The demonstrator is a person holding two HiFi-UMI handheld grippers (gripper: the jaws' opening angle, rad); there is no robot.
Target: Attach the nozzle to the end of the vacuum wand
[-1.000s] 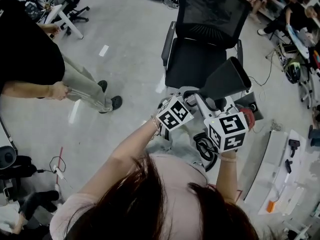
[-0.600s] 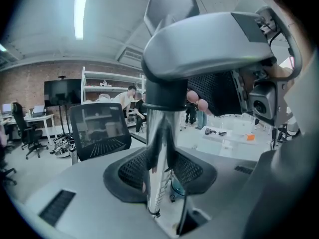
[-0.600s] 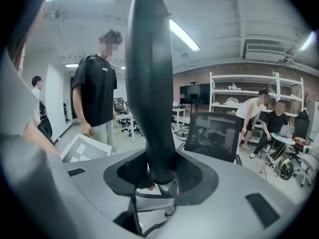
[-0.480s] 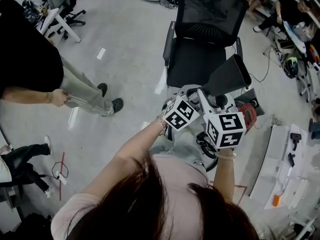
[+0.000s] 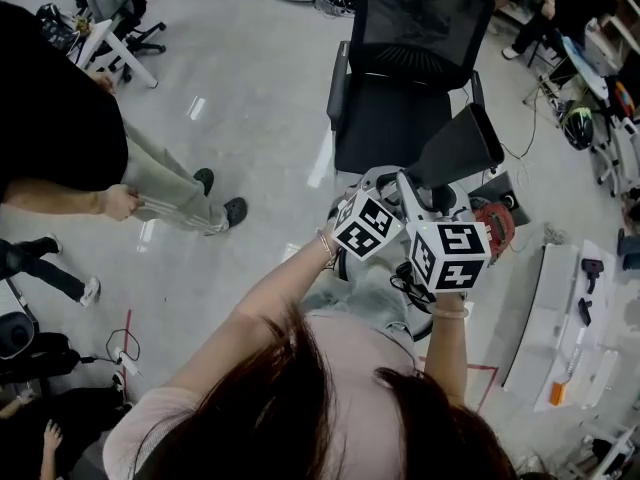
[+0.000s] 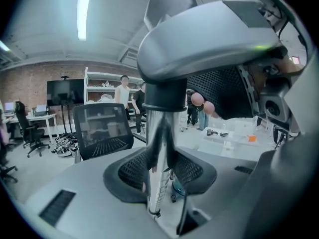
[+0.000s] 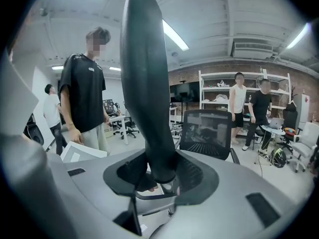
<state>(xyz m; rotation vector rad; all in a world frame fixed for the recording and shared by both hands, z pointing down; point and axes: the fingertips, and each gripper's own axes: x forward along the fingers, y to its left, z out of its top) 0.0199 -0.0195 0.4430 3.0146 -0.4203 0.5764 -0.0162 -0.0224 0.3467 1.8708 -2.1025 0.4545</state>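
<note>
In the left gripper view my left gripper (image 6: 159, 172) is shut on the chrome vacuum wand (image 6: 158, 153), which stands upright between the jaws under a grey plastic elbow (image 6: 209, 39). My right gripper (image 7: 159, 176) is shut on the narrow neck of the black nozzle (image 7: 144, 83). In the head view the two marker cubes sit side by side in front of my chest. The left gripper (image 5: 372, 198) and right gripper (image 5: 425, 213) point away from me. The wide black nozzle (image 5: 462, 146) flares up to the right above them. Where nozzle and wand meet is hidden.
A black mesh office chair (image 5: 410, 78) stands just beyond the grippers. A person in a black shirt (image 5: 60, 118) stands at the left. A red vacuum body (image 5: 497, 230) lies on the floor at the right, near a white table (image 5: 570, 318) with small tools.
The grippers and the nozzle have hardly moved, drifting slightly up in the head view. Someone's legs have walked through at the lower left.
</note>
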